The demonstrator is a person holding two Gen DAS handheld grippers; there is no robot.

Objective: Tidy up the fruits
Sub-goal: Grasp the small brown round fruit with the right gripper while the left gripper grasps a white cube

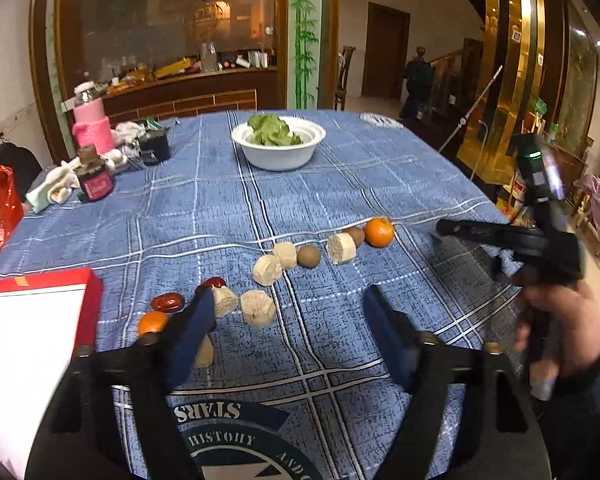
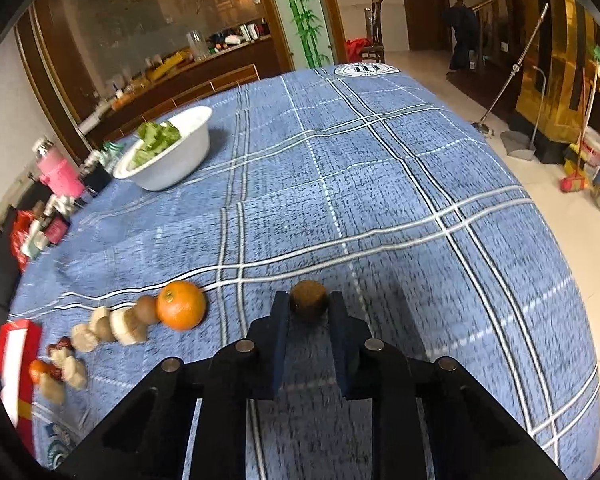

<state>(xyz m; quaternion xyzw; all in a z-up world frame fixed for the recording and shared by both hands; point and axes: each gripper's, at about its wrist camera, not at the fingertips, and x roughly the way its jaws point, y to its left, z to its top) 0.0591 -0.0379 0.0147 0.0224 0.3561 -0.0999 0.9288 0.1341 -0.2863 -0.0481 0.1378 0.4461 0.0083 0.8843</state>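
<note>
A curved row of fruit and pale snack blocks lies on the blue checked tablecloth (image 1: 340,184). In the left wrist view it runs from a small orange (image 1: 153,322) and red dates (image 1: 167,302), past pale blocks (image 1: 258,309) and a brown kiwi (image 1: 308,256), to a big orange (image 1: 379,232). My left gripper (image 1: 290,304) is open and empty above the cloth near the blocks. My right gripper (image 2: 309,307) is shut on a brown kiwi (image 2: 308,301), held above the cloth right of the big orange (image 2: 181,305). It also shows in the left wrist view (image 1: 444,227).
A white bowl of green leaves (image 1: 279,142) stands at the far middle. A red box (image 1: 40,320) sits at the near left. A pink bottle (image 1: 92,120), a dark jar (image 1: 96,184) and cloths crowd the far left. The table's right edge drops to the floor.
</note>
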